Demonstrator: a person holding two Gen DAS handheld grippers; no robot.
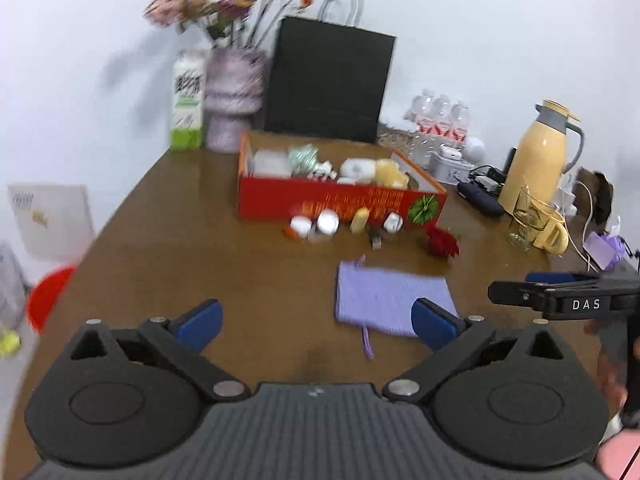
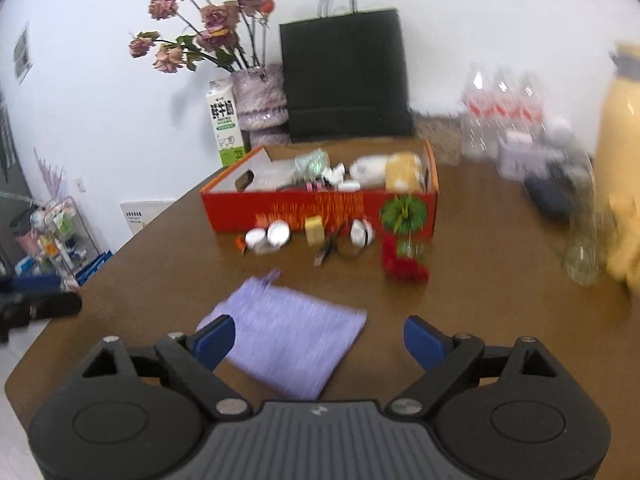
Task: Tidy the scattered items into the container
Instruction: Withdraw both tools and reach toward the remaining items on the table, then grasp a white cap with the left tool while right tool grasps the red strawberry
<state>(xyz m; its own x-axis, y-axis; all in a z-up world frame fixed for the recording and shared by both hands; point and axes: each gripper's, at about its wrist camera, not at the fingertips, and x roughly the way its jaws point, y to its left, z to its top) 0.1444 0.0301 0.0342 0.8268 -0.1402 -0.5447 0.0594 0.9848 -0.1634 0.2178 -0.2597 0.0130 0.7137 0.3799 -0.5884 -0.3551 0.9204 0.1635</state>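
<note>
Brown table (image 1: 200, 240), both grippers' fingers (image 1: 200, 322) (image 2: 424, 340) spread wide (empty), angled downward.

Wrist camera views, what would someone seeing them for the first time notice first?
Probably the red box mid-table, already crowded with small items, with more bits scattered along its front wall. Nearer the cameras a purple cloth lies flat on the brown table, and a red flower rests by the box's right corner. Behind stand a black paper bag and a vase of dried roses.

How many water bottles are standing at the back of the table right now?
3 show, side by side: the left water bottle, the middle water bottle and the right water bottle, right of the black paper bag. The view is blurred, so more may be hidden behind.
</note>
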